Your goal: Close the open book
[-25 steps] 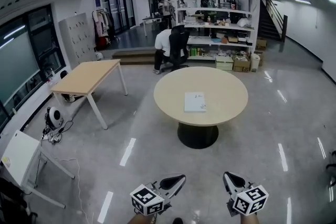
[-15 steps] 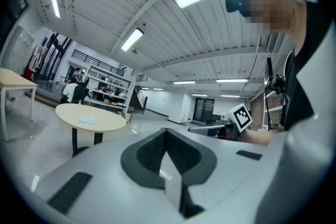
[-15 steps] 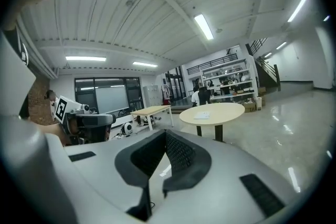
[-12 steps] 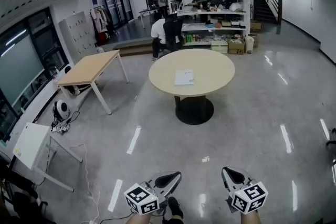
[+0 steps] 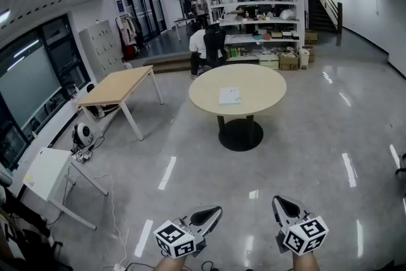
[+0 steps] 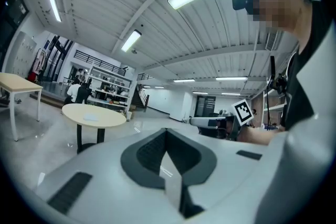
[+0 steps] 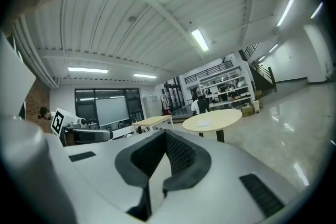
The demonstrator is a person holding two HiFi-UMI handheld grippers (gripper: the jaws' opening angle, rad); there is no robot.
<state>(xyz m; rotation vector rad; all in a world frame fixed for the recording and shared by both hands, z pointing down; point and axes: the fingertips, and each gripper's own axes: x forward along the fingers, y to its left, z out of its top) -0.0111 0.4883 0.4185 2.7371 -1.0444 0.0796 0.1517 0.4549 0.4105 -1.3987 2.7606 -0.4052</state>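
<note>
Well, the left claw [image 5: 216, 210] and right claw [image 5: 277, 201] are closed, holding nothing; a flat white book [image 5: 229, 96] lies on the round tan bench [image 5: 263, 82] at 12 o'clock.

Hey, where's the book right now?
In the head view the book lies on the round table, slightly left of its middle, far ahead of the left gripper and right gripper, with shelves behind.

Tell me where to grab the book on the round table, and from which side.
Probably a side edge of the book: it lies flat on the round table, so only thin edges offer a hold. Come from the open near side.
</note>
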